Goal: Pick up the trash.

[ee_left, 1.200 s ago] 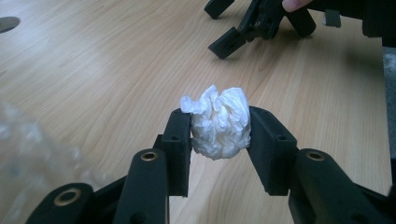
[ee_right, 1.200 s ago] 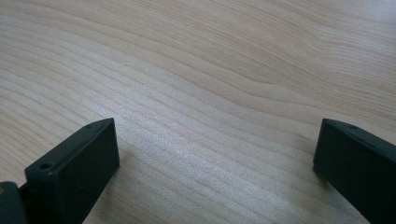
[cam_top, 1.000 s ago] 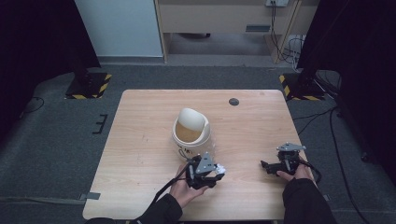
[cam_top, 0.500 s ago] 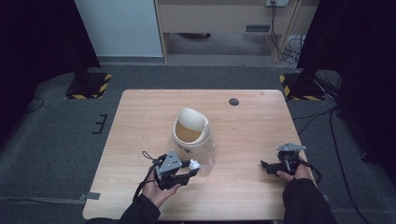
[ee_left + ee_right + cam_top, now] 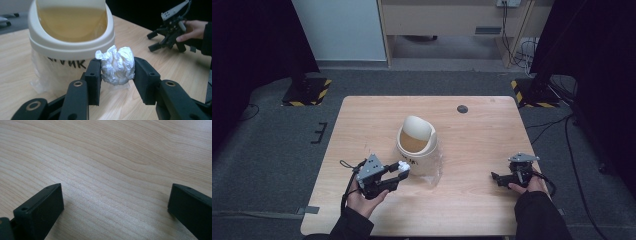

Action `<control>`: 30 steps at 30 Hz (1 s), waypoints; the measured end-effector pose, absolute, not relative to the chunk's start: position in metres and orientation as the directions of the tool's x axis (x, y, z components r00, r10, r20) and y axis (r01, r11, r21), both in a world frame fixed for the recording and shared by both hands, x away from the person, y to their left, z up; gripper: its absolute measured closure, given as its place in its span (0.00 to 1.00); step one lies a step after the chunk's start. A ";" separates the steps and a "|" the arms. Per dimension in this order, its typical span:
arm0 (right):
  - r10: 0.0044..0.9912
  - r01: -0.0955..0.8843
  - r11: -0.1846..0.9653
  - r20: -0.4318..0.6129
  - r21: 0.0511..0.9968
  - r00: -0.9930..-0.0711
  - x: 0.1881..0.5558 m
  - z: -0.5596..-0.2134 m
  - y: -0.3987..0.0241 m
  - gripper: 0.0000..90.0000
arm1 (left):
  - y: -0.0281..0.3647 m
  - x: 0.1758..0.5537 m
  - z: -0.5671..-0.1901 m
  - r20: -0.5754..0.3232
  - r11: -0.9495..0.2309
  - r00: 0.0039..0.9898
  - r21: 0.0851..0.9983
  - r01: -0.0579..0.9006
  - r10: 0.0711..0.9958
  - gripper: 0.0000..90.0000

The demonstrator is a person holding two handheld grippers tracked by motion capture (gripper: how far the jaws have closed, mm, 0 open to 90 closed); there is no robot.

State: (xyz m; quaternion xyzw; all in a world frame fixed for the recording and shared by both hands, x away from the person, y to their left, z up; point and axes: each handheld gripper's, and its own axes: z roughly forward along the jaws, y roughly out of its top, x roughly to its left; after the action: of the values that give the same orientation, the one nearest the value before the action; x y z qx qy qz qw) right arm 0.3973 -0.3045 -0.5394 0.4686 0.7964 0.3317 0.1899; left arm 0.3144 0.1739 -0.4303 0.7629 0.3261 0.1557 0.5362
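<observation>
The left gripper (image 5: 117, 72) clamps a crumpled white tissue wad (image 5: 116, 65) between its jaws, just beside the cream swing-lid bin (image 5: 416, 144) at mid-table. The right gripper (image 5: 499, 178) rests low over the wooden table (image 5: 482, 135), jaws spread wide apart on nothing.

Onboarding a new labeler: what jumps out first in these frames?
The cream bin with a swing lid stands mid-table on the wooden table, a clear bag hanging out under its rim. Just in front of it, the left claw pinches a crumpled white tissue near the bin's base. The right claw rests open at the table's right edge, holding nothing.
</observation>
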 end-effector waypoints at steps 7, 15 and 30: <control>0.872 0.620 0.342 0.008 0.706 -0.490 0.397 -0.539 -0.305 0.01 | 0.184 0.315 -0.416 -0.109 -0.162 0.722 0.941 0.296 0.684 0.65; 0.872 0.621 0.341 0.009 0.706 -0.489 0.397 -0.539 -0.305 0.00 | 0.193 0.315 -0.402 -0.106 -0.111 0.705 0.961 0.255 0.701 0.65; 0.872 0.621 0.341 0.008 0.706 -0.489 0.397 -0.539 -0.305 0.01 | 0.197 0.327 -0.398 -0.118 -0.072 0.681 0.967 0.245 0.723 0.65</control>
State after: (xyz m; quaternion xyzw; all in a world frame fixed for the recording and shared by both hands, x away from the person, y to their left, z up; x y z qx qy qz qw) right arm 0.3973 -0.3045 -0.5394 0.4687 0.7964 0.3317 0.1899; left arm 0.3268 0.1968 -0.3983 0.7035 0.3439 0.2032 0.5878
